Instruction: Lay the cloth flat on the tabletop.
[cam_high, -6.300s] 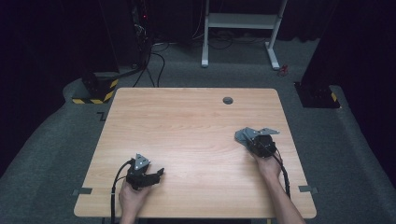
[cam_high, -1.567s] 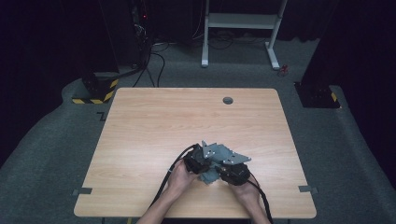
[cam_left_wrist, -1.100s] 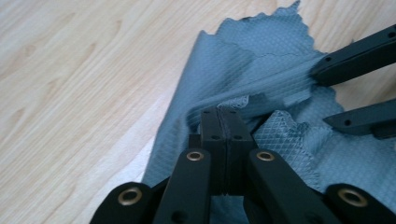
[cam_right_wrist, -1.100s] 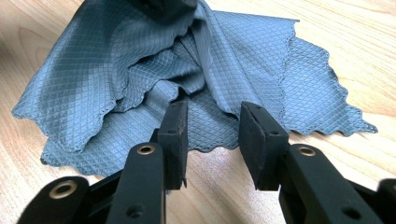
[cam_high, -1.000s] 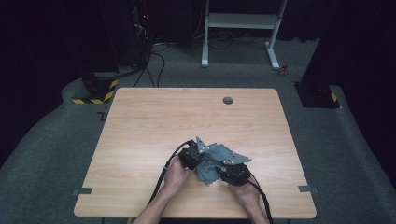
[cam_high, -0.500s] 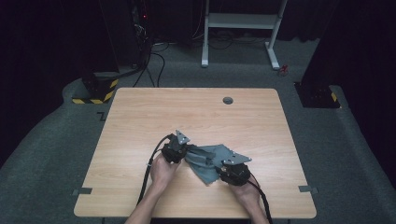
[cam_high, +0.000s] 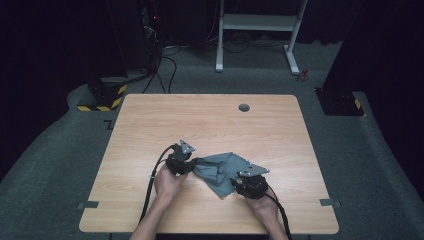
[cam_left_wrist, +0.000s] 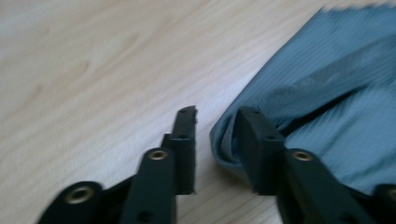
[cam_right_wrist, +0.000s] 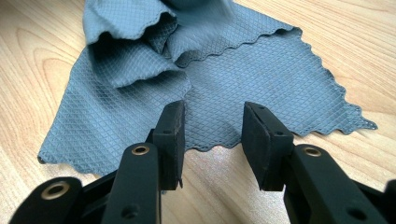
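— One cloth (cam_high: 220, 169), grey, lies rumpled low in the middle of the high view, between my two tongs. It rests on the table (cam_high: 150, 125).

— What is hard to make out?

— My left tongs' view is blurred. In it the cloth (cam_left_wrist: 327, 93) fills the right half and runs off the right and top edges. A fold of its edge bulges against the inner face of the right-hand jaw, but I cannot tell whether any of it lies between the two jaws. In the high view my hands cover most of both tongs.

— And the tongs themselves?

— Two. The left tongs (cam_left_wrist: 217, 123) stand with a gap between the jaws, wood showing through it. The right tongs (cam_right_wrist: 212, 121) are spread wide, cloth (cam_right_wrist: 261, 74) showing flat beyond them and its scalloped near edge crossing the gap. Neither pair grips anything that I can see.

— Where are they from above?

— Left tongs (cam_high: 181, 159) at the cloth's left end, right tongs (cam_high: 250, 184) at its lower right corner, a grey plate on each.

— Other counts?

— One round hole (cam_high: 244, 107) near the table's far edge. Two tape strips, one at the lower left corner (cam_high: 88, 205), one at the lower right (cam_high: 327, 202). One cable (cam_high: 152, 180) trails from the left tongs.

— Any writing?

— I can read nothing. The cloth bears a diamond weave, no label.
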